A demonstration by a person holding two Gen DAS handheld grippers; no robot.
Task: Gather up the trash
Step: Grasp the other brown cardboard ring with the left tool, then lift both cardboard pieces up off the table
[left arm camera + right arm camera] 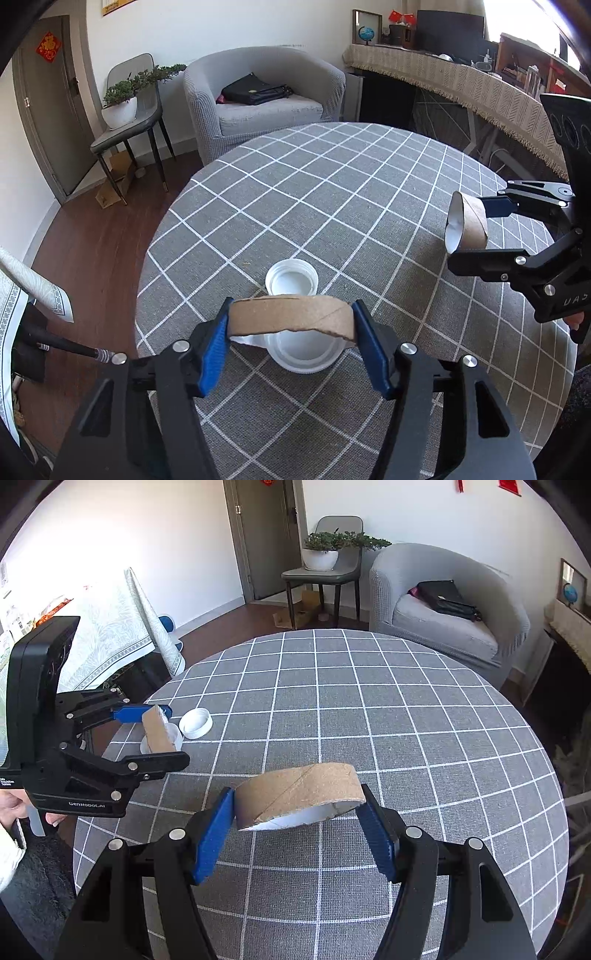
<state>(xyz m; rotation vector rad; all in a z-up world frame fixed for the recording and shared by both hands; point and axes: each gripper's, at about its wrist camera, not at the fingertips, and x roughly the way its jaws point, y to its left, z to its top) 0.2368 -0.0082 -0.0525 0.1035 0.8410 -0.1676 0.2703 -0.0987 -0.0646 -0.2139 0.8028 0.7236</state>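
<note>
So you have one cardboard ring (291,317) squeezed in your left tool (291,332), another ring (299,794) in your right tool (299,812). Two white lids (291,281) wait mid-frame on the desk (369,184).

Two brown cardboard rings, torn edges, white inside: first ring (291,317) and second ring (299,794), both held above counter. Two white lids (291,277) lie open side up on counter (332,184).

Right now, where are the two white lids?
Both white lids lie on the checked table, directly under the cardboard ring held in the left gripper.
</note>
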